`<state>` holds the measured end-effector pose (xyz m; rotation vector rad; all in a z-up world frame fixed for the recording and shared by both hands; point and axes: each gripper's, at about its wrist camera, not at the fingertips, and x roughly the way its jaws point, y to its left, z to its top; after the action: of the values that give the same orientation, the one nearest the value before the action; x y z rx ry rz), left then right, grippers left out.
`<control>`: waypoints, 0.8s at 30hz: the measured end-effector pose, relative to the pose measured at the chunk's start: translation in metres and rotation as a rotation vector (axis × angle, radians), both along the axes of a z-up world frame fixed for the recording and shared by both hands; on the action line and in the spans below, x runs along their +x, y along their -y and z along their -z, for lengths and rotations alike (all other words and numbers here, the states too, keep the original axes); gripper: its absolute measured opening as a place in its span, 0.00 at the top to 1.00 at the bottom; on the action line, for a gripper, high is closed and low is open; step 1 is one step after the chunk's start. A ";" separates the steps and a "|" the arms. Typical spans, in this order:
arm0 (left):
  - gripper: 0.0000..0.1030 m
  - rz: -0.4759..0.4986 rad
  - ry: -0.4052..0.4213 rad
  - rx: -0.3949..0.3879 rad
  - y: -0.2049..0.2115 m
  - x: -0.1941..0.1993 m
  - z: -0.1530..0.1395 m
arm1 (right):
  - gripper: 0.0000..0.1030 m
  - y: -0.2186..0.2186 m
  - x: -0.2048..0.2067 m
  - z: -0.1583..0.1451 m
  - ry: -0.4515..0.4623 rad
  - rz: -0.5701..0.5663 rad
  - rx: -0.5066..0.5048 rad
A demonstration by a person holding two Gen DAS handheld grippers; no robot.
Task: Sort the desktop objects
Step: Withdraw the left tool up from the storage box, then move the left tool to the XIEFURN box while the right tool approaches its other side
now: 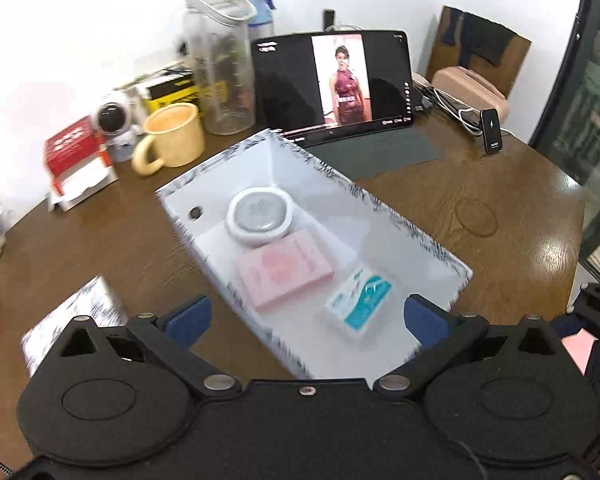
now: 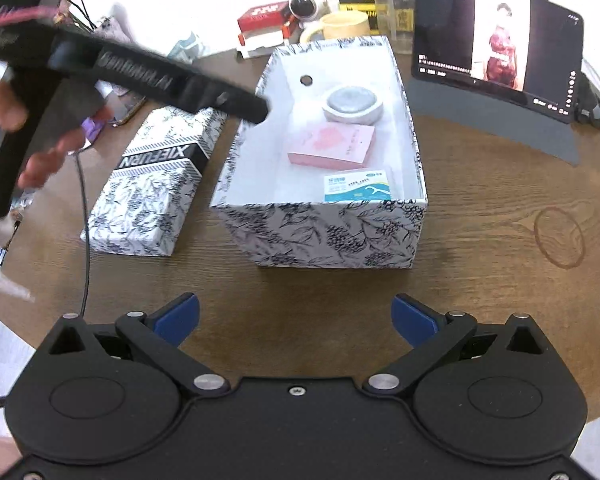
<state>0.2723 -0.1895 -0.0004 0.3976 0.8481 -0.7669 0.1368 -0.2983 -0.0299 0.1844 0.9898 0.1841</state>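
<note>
The bench (image 2: 480, 288) carries an open patterned box (image 2: 328, 236). Inside lie a pink box (image 2: 332, 146), a round white tin (image 2: 352, 104) and a floss packet (image 2: 358, 186). Left hand-held gripper (image 1: 306, 316) and right hand-held gripper (image 2: 296, 316): jaws wide, empty.

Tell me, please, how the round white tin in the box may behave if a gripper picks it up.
The tin looks rigid and squat, so it probably will not tip. Its smooth curved wall may slip between flat fingers. It lies close beside the pink box, perhaps touching, leaving little room on that side.
</note>
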 end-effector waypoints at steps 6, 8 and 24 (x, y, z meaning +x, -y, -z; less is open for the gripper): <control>0.00 -0.096 0.009 -0.043 -0.031 -0.048 -0.011 | 0.00 -0.010 -0.036 -0.010 0.052 -0.003 -0.015; 0.00 -0.133 0.023 -0.050 -0.040 -0.065 -0.014 | 0.00 -0.013 -0.050 -0.012 0.067 0.004 -0.016; 0.00 -0.320 0.108 -0.036 -0.115 -0.191 -0.037 | 0.00 -0.027 -0.119 -0.025 0.135 -0.017 0.008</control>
<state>0.0811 -0.0743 0.0365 0.2603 0.7717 -0.4596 0.0174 -0.2717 -0.0052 0.1689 0.8567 0.2138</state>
